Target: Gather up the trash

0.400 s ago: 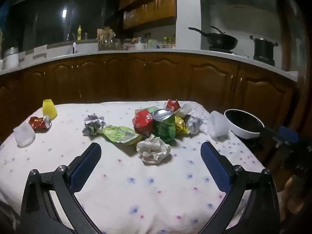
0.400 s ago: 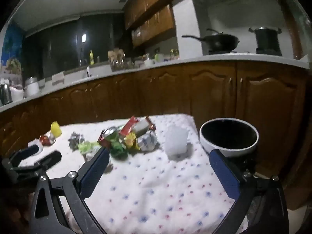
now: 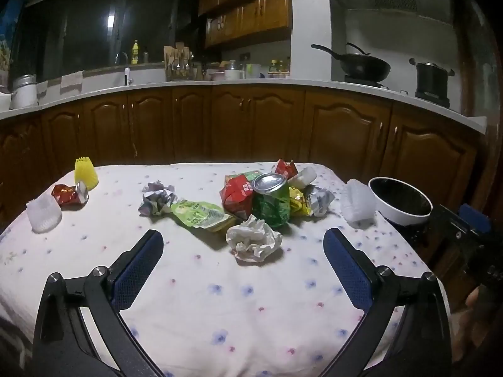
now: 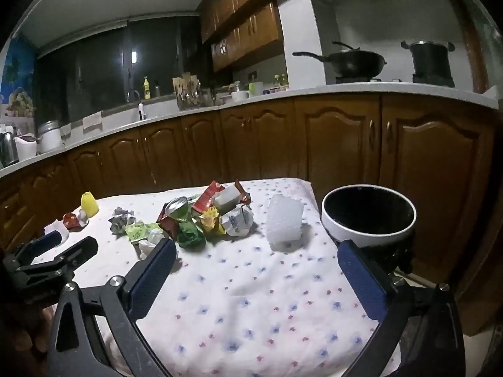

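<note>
A pile of trash lies mid-table: a crushed green can point(image 3: 272, 201) point(image 4: 188, 235), a red carton point(image 3: 235, 193), a green pouch point(image 3: 201, 215), a crumpled white paper ball point(image 3: 253, 242) nearest my left gripper, and grey paper wads point(image 3: 155, 196). A white foam cup point(image 4: 284, 220) lies near the bin. The white-rimmed black trash bin point(image 4: 367, 220) point(image 3: 399, 201) stands off the table's right edge. My left gripper point(image 3: 242, 251) is open and empty, short of the white paper ball. My right gripper point(image 4: 256, 262) is open and empty over the cloth.
A red wrapper point(image 3: 67, 193), a yellow cup point(image 3: 85, 172) and another white foam cup point(image 3: 44, 212) sit at the table's left. The flowered tablecloth point(image 3: 220, 298) covers the table. Brown kitchen cabinets point(image 3: 257, 125) stand behind. The left gripper shows in the right wrist view point(image 4: 59, 251).
Both grippers have eased slightly forward toward the trash. Nothing was taken hold of.
</note>
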Demonstrator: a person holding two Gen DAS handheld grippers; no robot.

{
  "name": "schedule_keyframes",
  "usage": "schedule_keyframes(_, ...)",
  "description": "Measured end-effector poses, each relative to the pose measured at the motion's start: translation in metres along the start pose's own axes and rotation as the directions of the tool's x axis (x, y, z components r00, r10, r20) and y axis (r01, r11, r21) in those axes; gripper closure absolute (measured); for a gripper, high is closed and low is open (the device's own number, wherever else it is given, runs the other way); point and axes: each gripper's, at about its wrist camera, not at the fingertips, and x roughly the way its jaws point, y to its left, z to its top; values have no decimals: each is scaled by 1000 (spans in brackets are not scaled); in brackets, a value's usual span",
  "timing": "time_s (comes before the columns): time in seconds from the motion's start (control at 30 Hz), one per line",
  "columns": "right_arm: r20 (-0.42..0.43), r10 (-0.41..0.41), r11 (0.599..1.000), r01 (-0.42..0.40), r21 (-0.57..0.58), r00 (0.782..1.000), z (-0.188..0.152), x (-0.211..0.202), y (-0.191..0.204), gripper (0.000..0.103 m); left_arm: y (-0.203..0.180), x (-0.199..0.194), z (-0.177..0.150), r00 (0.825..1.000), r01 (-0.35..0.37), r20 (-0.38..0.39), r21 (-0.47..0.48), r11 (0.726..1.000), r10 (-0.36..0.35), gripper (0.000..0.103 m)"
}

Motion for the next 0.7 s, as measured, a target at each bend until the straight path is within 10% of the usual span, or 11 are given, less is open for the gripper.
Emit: schedule_keyframes(0.7,34,-24,1000,25,-13,999,-2,-9,0,0,-4,0,0,1000,-11,8,8,1000,11,0)
